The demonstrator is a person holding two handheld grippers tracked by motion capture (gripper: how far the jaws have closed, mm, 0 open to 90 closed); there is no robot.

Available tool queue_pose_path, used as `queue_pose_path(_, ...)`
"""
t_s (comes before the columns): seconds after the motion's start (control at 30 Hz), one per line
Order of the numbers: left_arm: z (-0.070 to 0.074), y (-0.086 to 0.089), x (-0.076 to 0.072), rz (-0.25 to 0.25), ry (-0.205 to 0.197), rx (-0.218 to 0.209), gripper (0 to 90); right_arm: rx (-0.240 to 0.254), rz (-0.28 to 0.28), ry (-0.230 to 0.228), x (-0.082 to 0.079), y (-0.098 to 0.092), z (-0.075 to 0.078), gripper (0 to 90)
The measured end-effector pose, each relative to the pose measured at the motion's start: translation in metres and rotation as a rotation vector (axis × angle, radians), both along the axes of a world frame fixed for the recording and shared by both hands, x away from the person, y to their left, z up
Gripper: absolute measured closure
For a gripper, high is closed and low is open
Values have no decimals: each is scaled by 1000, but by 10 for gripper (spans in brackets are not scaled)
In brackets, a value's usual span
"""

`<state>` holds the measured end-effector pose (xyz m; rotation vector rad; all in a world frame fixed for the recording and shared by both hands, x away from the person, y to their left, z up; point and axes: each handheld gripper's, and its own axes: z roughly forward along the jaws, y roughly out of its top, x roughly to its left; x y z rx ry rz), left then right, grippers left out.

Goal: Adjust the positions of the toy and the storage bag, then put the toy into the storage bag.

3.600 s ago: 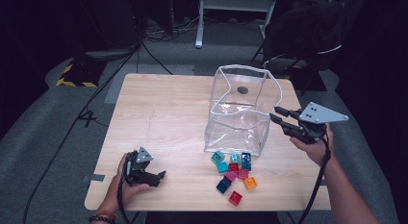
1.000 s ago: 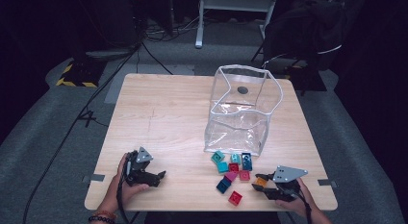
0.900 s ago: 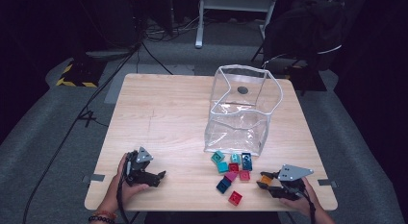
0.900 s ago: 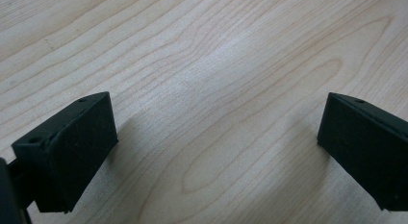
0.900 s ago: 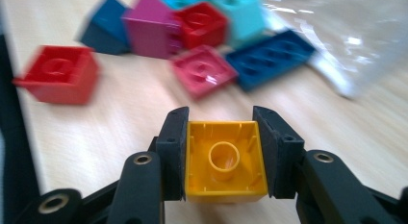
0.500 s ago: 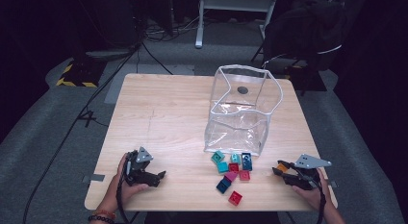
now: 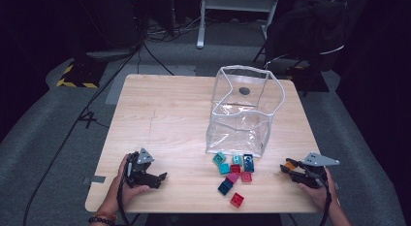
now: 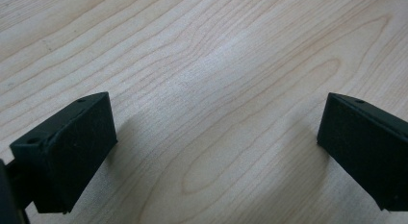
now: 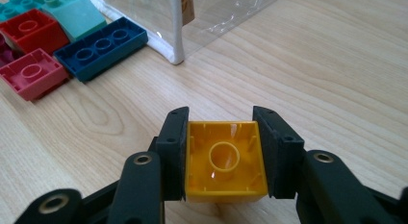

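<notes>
My right gripper is shut on a yellow-orange toy brick, whose hollow underside faces the camera in the right gripper view. It hovers near the table's right front, to the right of a cluster of several bricks in teal, blue, red and pink. A clear plastic bag stands open behind the cluster; its white-trimmed corner shows ahead of the held brick. My left gripper rests at the left front of the table, its jaws wide apart over bare wood, nothing between them.
The wooden table has broad bare space at its left and back. A dark blue flat brick and a pink brick lie nearest the right gripper. Black cables and a dark chair sit on the grey floor beyond.
The right gripper came from beside the bag down to the brick cluster, took the yellow-orange brick, and carried it rightward toward the table's right edge. The left gripper stayed still.
</notes>
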<state>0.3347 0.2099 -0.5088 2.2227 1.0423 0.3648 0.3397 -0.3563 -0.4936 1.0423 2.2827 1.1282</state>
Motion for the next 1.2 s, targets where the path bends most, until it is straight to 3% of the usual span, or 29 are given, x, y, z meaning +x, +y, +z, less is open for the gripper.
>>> queue_pose_path(0.37,0,0,0,1,0,0,3,45,-54,-31,9,-9,19,593)
queue_pose_path(0.4,0,0,0,1,0,1,3,63,-52,-37,11,-9,26,593)
queue_pose_path(0.77,0,0,0,0,0,0,3,63,-5,-110,23,3,64,593)
queue_pose_path(0.8,0,0,0,0,0,1,3,78,-1,-138,26,6,77,593)
queue_pose_path(0.97,0,0,0,0,0,2,3,75,5,-180,31,13,99,593)
queue_pose_path(1.03,0,0,0,0,0,1,3,65,10,-214,34,19,117,593)
queue_pose_path(1.2,0,0,0,0,0,1,3,67,34,-246,43,30,144,594)
